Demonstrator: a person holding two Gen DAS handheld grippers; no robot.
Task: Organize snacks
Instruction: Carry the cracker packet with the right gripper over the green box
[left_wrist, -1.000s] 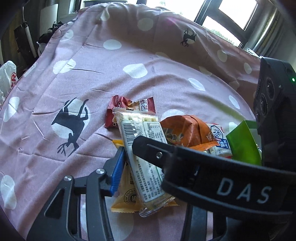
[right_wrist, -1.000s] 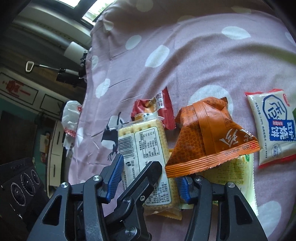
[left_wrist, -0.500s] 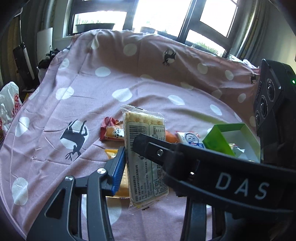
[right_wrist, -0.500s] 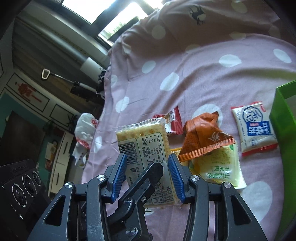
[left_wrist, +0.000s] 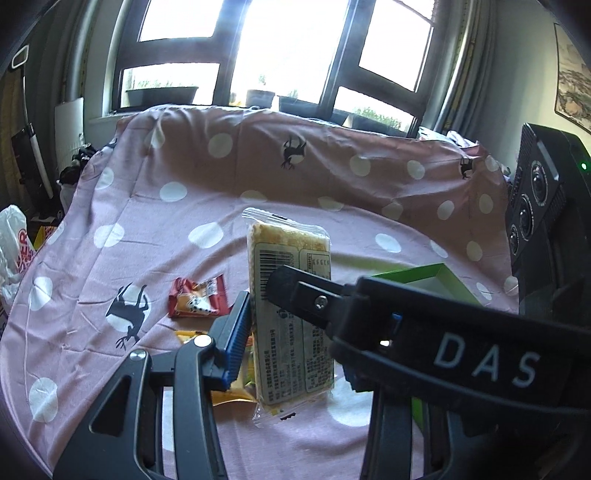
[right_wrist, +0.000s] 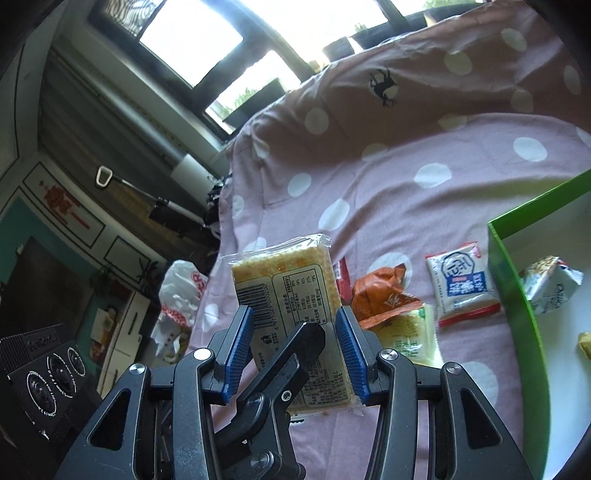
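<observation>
A clear-wrapped cracker pack (left_wrist: 290, 310) with a barcode label is held up off the pink polka-dot cloth (left_wrist: 155, 221). Both grippers are shut on it. My left gripper (left_wrist: 314, 332) grips its sides, with the right gripper's arm crossing in front. In the right wrist view my right gripper (right_wrist: 293, 343) squeezes the same cracker pack (right_wrist: 288, 291) between its blue pads. An orange packet (right_wrist: 384, 299), a pale yellow packet (right_wrist: 410, 332) and a white-and-blue packet (right_wrist: 461, 288) lie on the cloth. A red packet (left_wrist: 197, 297) lies to the left.
A green box (right_wrist: 517, 295) with a white inside stands at the right and holds a white wrapped snack (right_wrist: 550, 288). A white plastic bag (left_wrist: 13, 243) sits off the cloth's left edge. Windows with plant pots are behind the raised far edge of the cloth.
The cracker pack has been lifted off the pile and raised upright by both grippers. The right gripper's pads have closed in onto its sides. The other packets stay on the cloth.
</observation>
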